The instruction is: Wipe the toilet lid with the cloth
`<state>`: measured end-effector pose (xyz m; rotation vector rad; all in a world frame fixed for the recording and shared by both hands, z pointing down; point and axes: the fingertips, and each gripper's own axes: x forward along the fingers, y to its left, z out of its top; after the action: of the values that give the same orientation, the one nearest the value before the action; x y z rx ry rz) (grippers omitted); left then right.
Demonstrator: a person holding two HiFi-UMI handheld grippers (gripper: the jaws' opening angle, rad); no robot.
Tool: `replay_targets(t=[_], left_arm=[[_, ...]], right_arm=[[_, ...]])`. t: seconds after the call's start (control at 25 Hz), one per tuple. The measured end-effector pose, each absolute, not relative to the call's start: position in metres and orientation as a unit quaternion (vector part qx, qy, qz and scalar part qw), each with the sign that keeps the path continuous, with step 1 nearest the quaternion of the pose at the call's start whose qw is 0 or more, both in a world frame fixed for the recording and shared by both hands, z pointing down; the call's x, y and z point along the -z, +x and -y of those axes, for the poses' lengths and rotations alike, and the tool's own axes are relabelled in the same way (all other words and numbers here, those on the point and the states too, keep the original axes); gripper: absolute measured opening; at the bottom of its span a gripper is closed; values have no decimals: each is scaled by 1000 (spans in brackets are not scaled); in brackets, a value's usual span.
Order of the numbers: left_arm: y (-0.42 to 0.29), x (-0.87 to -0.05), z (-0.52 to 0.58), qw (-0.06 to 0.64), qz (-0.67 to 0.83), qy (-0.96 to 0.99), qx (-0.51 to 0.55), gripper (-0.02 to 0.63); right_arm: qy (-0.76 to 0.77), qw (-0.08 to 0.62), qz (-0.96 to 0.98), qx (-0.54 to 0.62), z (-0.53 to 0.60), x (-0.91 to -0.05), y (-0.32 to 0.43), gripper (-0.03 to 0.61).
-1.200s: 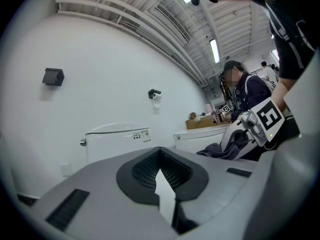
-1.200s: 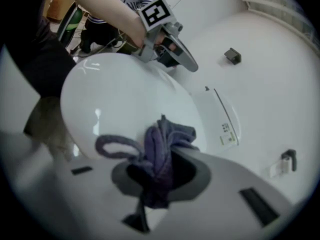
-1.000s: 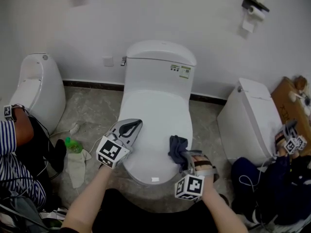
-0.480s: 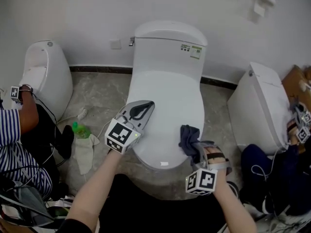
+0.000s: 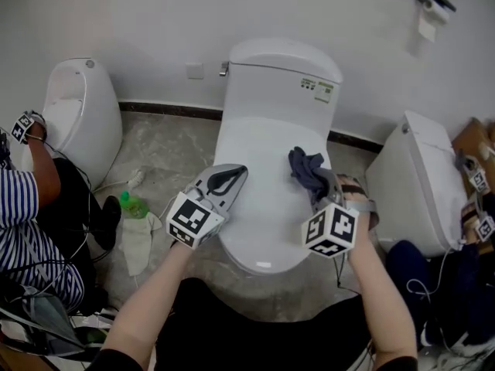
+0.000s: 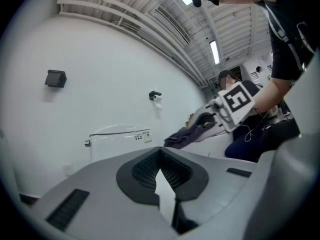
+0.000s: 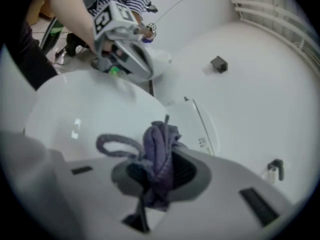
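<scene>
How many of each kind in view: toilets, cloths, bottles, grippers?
Toilets: 3 (centre toilet, left toilet, right toilet)
Cloths: 2 (dark blue cloth clamped in the right gripper, pale cloth on the floor)
Bottles: 1 (green bottle)
Grippers: 2 (right gripper, left gripper)
Total: 8

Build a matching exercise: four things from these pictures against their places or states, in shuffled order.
Things:
1. cloth
2. left gripper
3. green bottle
4. paper roll

Places or states:
A. on the floor
B. on the wall
C. clamped in the right gripper
D. shut, holding nothing

Pairs: 1-C, 2-D, 3-A, 4-B
</scene>
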<state>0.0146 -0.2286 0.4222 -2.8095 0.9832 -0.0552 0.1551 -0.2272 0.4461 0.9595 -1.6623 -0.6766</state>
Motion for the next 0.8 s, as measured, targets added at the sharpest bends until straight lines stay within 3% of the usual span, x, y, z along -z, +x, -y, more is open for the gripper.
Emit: replay_targets(t=[0.36, 0.8], left_arm=[[-12, -419, 222, 86, -335, -938, 23, 15], [-33, -420, 222, 74, -347, -935, 17, 15]], right_arm=[[399, 574, 659, 277, 374, -446, 142, 81], [357, 623, 655, 236, 392, -498, 137, 81]])
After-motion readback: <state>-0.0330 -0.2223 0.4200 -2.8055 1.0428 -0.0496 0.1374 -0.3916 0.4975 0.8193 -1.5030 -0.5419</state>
